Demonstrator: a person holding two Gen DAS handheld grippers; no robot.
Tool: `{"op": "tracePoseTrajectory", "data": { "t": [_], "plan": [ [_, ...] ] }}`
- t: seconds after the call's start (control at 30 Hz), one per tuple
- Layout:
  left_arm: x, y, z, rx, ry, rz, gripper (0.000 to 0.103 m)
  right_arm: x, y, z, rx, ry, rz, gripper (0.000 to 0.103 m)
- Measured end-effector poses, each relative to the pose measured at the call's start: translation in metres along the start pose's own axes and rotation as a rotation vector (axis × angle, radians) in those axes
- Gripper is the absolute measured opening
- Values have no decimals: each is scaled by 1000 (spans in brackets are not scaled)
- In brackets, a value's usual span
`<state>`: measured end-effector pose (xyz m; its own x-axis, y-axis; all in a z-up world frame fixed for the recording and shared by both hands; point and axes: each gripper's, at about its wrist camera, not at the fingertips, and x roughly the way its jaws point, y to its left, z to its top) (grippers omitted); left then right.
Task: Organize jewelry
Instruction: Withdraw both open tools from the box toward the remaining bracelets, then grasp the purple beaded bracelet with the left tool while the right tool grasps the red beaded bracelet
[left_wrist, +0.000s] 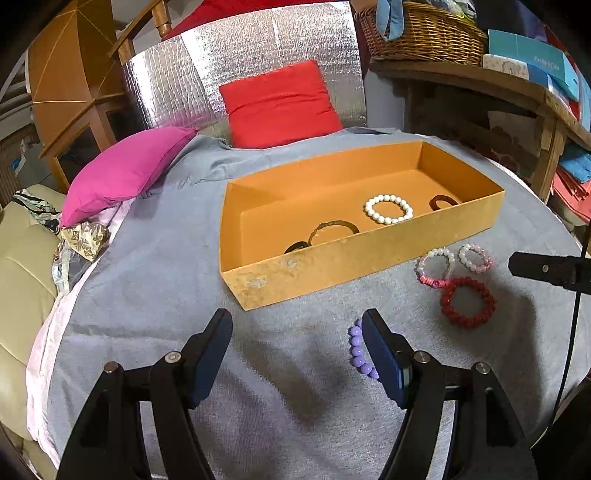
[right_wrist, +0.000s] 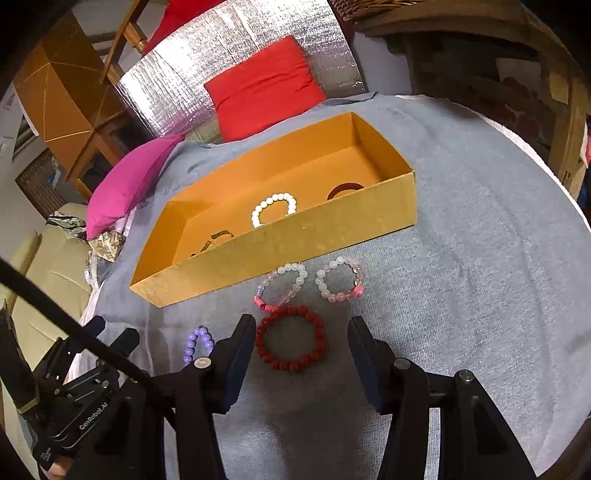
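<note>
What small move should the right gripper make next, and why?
Probably lower the right gripper and close on the red bead bracelet: its jaws are open, the bracelet lies between them on the grey cloth, outside the orange box.

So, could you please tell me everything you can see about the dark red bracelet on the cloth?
The dark red bracelet is a closed ring of small, knobbly dark red beads, matte-looking. It lies flat on the grey cloth, outside the orange box, just near of the two pale pink bracelets; its far edge seems to meet the left one. The right gripper is open, with the bracelet between its fingers, apparently untouched.
</note>
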<state>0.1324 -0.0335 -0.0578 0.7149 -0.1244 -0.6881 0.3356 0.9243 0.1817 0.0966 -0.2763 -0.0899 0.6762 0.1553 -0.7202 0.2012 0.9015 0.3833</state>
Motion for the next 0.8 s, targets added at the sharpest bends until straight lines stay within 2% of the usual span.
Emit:
{"op": "tracePoseTrajectory", "data": {
  "t": [0.2,0.33,0.5,0.73,0.8],
  "plan": [
    [4,-2,-2,8,15,-2,73,2,-5,0,9,12,0,55],
    [18,-1,-7,10,75,-30,73,5,-12,-1,21,23,-3,55],
    [35,6,-15,-36,164,-64,73,11,-24,-1,54,43,-8,55],
    [40,21,-17,-104,197,-97,73,16,-27,-1,49,37,-45,51],
    [40,20,-19,-105,203,-102,73,20,-27,-3,49,55,-33,51]
  ]
}}
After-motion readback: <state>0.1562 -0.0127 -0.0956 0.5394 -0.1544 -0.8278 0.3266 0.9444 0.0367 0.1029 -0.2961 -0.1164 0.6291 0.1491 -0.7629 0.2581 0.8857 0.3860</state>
